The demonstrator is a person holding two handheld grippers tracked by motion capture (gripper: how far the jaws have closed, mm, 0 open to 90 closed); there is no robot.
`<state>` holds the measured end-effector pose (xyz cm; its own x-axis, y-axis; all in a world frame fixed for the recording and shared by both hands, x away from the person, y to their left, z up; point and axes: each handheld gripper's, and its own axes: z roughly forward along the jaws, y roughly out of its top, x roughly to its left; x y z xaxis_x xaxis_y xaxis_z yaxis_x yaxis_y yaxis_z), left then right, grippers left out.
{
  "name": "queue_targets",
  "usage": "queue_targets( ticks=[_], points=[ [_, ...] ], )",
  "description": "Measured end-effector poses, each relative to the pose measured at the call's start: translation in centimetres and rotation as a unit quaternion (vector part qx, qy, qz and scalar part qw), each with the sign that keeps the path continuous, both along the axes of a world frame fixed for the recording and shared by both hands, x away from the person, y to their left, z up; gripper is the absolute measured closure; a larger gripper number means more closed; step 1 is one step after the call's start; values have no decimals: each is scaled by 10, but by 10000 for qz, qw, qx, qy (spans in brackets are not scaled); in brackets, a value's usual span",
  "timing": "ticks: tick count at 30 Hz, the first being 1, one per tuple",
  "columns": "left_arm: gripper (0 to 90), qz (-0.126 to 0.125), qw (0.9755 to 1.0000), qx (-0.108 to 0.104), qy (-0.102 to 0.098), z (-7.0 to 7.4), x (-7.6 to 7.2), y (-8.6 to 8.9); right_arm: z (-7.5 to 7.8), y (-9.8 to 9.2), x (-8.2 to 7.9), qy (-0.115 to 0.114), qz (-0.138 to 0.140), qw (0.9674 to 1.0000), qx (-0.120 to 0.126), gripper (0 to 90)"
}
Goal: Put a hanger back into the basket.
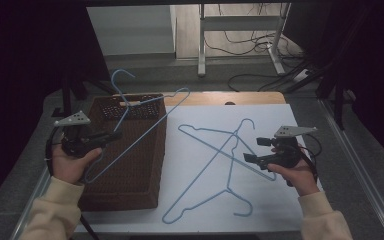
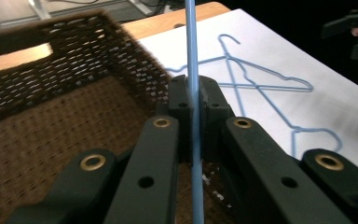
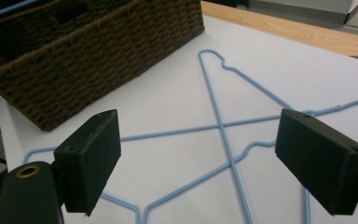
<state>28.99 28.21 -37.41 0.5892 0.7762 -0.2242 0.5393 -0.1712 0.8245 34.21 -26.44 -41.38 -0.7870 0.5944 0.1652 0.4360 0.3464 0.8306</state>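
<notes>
Left claw (image 1: 115, 135) pinching blue hanger (image 1: 145, 120) over basket (image 1: 145, 165): stowing step. Right claw (image 1: 252, 149) wide, empty, above crossed hangers (image 1: 220, 150) on desk (image 1: 280, 110). Next: lower, release inside.

A wooden table (image 1: 260, 98) carries a white sheet (image 1: 280, 200); on it a brown basket (image 1: 130, 190) and two crossed hangers (image 1: 215, 150) (pale blue).
</notes>
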Motion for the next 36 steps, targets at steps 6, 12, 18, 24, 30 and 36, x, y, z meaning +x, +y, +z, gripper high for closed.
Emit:
queue_targets(
  ticks=[6, 12, 18, 24, 30, 36],
  points=[
    [860, 404, 9991, -24, 97, -14, 8, 30, -4, -1, 1, 59, -11, 9999, -81, 140],
    [860, 559, 9982, -71, 194, -26, 11, 46, -5, 0, 1, 73, 8, 9999, -121, 138],
    [860, 470, 9985, -15, 291, -36, 11, 53, -7, 0, 2, 88, -5, 9999, -149, 139],
    [859, 333, 9981, 170, 492, -47, 13, 51, -8, 0, 2, 107, -14, 9998, -164, 138],
    [859, 372, 9968, 214, 675, -58, 17, 53, -8, 1, 2, 103, 31, 9997, -201, 137],
    [514, 936, 9890, 580, 993, -72, 25, 54, -9, 0, 2, 116, 50, 9997, -206, 133]
  ],
)
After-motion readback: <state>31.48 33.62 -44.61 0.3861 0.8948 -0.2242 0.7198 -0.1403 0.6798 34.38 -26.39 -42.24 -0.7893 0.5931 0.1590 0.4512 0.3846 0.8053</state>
